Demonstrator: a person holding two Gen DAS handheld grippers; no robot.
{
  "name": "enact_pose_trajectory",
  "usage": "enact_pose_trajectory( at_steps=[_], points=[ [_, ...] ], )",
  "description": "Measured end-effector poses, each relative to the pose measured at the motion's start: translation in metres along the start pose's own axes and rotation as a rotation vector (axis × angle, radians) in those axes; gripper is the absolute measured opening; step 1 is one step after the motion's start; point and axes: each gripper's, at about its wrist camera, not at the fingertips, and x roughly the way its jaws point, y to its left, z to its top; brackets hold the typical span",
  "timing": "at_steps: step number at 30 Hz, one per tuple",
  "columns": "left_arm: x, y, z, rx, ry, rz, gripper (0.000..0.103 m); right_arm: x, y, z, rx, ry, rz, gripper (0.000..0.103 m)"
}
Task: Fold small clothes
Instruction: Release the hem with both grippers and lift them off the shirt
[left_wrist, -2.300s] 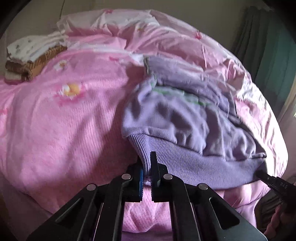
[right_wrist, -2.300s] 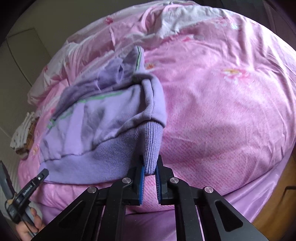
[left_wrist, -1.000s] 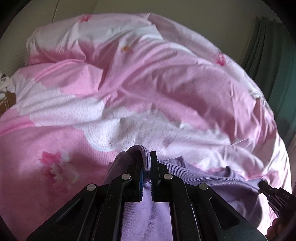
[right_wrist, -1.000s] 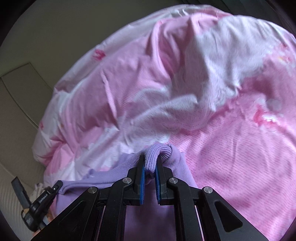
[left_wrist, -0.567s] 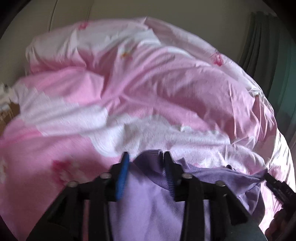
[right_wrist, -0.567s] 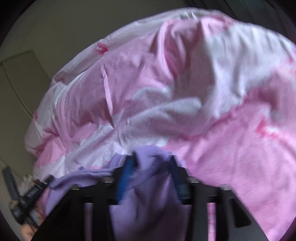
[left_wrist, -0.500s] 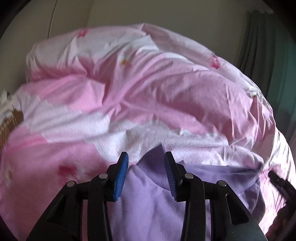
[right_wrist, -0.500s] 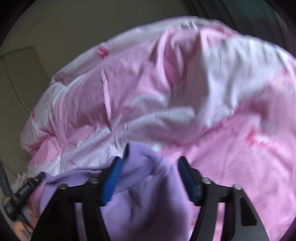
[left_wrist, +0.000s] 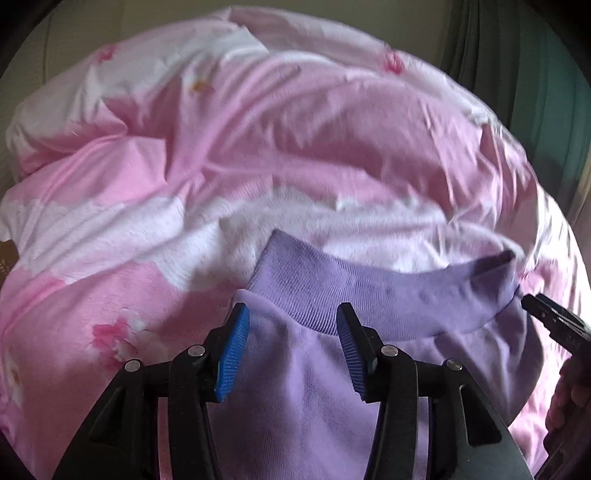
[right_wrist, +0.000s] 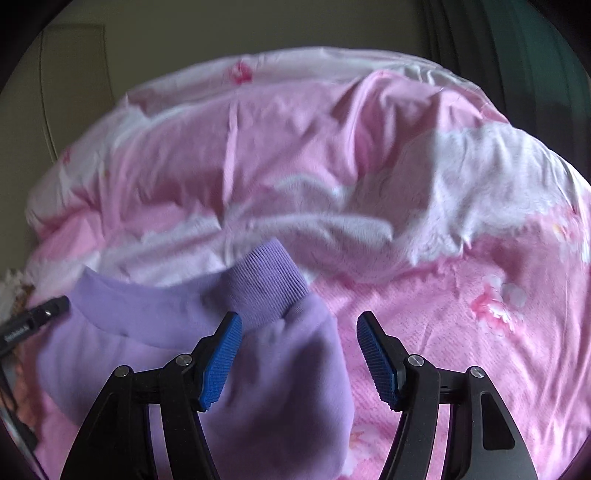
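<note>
A lilac sweatshirt (left_wrist: 314, 387) lies folded on the pink bed, its ribbed hem band (left_wrist: 388, 295) turned to the far side. My left gripper (left_wrist: 291, 350) is open just above the band's left corner and holds nothing. In the right wrist view the sweatshirt (right_wrist: 258, 369) shows its ribbed band (right_wrist: 258, 284) at the right corner. My right gripper (right_wrist: 299, 354) is open above that corner and holds nothing. The tip of each gripper shows at the edge of the other's view.
A crumpled pink and white flowered duvet (left_wrist: 295, 147) covers the bed beyond the sweatshirt. Dark green curtains (left_wrist: 517, 55) hang at the far right. A beige wall (right_wrist: 147, 55) stands behind the bed. A bit of a folded pile (right_wrist: 14, 288) shows at the left edge.
Both grippers carried the hem band up and over to the far side, then opened and let it go. They have since drawn back a little, and the band lies flat.
</note>
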Motion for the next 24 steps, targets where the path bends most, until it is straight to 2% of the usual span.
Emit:
enact_pose_trajectory(
  at_steps=[2, 4, 5, 7, 8, 9, 10, 11, 14, 17, 20, 22, 24],
  points=[
    [0.014, 0.004, -0.001, 0.004, 0.056, -0.011, 0.053, 0.011, 0.000, -0.001, -0.003, 0.022, 0.015, 0.066],
    [0.024, 0.006, -0.003, 0.021, 0.086, -0.025, 0.058, 0.020, 0.001, -0.001, -0.020, 0.040, 0.018, 0.065],
    [0.027, 0.006, -0.004, 0.031, 0.086, -0.018, 0.058, 0.027, 0.003, -0.002, -0.035, 0.057, 0.023, 0.062],
    [0.032, 0.003, -0.005, 0.057, 0.084, -0.004, 0.058, 0.035, 0.006, -0.003, -0.057, 0.070, 0.035, 0.044],
    [0.035, 0.001, -0.007, 0.072, 0.082, 0.007, 0.055, 0.038, 0.008, -0.004, -0.076, 0.068, 0.023, 0.029],
    [0.038, -0.001, -0.007, 0.089, 0.077, 0.027, 0.047, 0.040, 0.009, -0.005, -0.095, 0.061, 0.011, 0.016],
    [0.042, -0.002, -0.007, 0.105, 0.078, 0.075, 0.020, 0.041, 0.009, -0.005, -0.105, 0.051, 0.002, 0.015],
    [0.046, 0.000, -0.007, 0.098, 0.082, 0.100, 0.010, 0.041, 0.008, -0.004, -0.100, 0.042, 0.004, 0.014],
    [0.052, 0.009, -0.004, 0.025, 0.091, 0.079, 0.010, 0.041, 0.002, -0.002, -0.069, 0.022, -0.014, 0.011],
    [0.054, 0.002, -0.006, 0.057, 0.079, 0.114, 0.010, 0.046, -0.004, -0.001, -0.032, 0.035, -0.045, 0.010],
    [0.049, 0.002, -0.007, 0.061, 0.065, 0.110, 0.011, 0.059, -0.004, -0.004, -0.014, 0.081, -0.070, 0.011],
    [0.040, 0.003, -0.007, 0.053, 0.050, 0.097, 0.014, 0.056, 0.002, -0.003, -0.029, 0.078, -0.085, 0.014],
    [0.030, 0.003, -0.007, 0.044, 0.043, 0.077, 0.026, 0.046, 0.006, 0.000, -0.028, 0.056, -0.074, 0.032]
  ],
)
